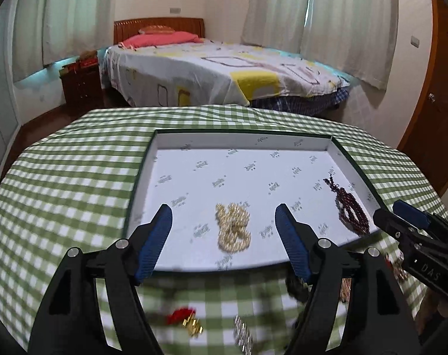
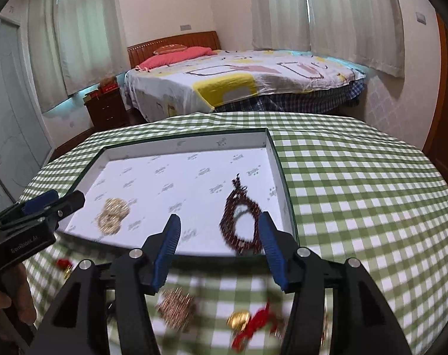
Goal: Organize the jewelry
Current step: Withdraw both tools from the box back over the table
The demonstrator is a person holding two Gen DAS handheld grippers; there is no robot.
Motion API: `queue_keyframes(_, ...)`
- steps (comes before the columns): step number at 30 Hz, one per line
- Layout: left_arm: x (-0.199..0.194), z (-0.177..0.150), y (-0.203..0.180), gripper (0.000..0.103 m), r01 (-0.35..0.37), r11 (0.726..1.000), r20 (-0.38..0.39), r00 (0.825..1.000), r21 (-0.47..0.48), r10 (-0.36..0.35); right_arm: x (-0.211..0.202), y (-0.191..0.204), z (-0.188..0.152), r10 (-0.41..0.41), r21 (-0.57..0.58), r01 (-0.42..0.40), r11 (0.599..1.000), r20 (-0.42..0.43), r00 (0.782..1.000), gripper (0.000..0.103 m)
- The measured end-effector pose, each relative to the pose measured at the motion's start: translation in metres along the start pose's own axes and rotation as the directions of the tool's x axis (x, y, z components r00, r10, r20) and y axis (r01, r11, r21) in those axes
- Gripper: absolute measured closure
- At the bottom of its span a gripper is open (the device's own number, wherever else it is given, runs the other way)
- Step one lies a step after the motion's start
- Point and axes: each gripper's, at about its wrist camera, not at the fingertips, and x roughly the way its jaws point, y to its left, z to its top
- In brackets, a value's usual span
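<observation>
Both grippers, left [image 1: 224, 224] and right [image 2: 219, 230], were spread wide and held nothing. The gold beads [image 1: 233, 227] and red beads [image 2: 241, 224] lay in the tray [image 2: 278, 159]. More jewelry [image 2: 176, 307] sat blurry at six o'clock. A quick grab might snag it or miss.

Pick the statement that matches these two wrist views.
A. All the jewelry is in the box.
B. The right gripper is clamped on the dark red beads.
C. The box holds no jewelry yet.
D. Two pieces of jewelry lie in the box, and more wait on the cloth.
D: the pale gold beads and the dark red beads lie in the white box, while other pieces, blurred, such as a red and gold charm, sit on the checked cloth.
</observation>
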Motion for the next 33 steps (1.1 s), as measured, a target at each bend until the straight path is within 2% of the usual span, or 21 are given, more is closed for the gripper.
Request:
queue_keyframes(11,-0.064,-0.04,0.016,0.033,-0.039,0.999,0.054,0.998,-0.025,0.04,-0.053,0.027,-0.04,0.024,-0.05,-0.022,0.998,0.05,0.998,0.048)
queue_keyframes(14,-0.076,-0.054,0.021,0.033,-0.059,0.998,0.057,0.997,-0.018,0.06,-0.061,0.035,-0.053,0.03,-0.059,-0.026,0.998,0.059,0.998,0.044)
queue_keyframes(19,-0.096,-0.077,0.032,0.033,-0.079,0.996,0.045,0.996,-0.04,0.081,-0.068,0.046,-0.072,0.048,-0.075,-0.043,0.996,0.056,0.997,0.042)
queue_keyframes(24,-0.107,-0.094,0.043,0.033,-0.092,0.994,0.033,0.995,-0.057,0.094,-0.071,0.059,-0.09,0.075,-0.099,-0.07,0.993,0.047,0.996,0.035)
queue_keyframes(30,-0.118,-0.112,0.058,0.031,-0.11,0.989,0.023,0.993,-0.096,0.112,-0.064,0.077,-0.104,0.094,-0.132,-0.092,0.987,0.007,0.996,0.026)
queue_keyframes(33,-0.121,-0.115,0.063,0.03,-0.112,0.987,0.025,0.993,-0.117,0.115,-0.058,0.085,-0.11,0.093,-0.147,-0.095,0.985,-0.02,0.995,0.025)
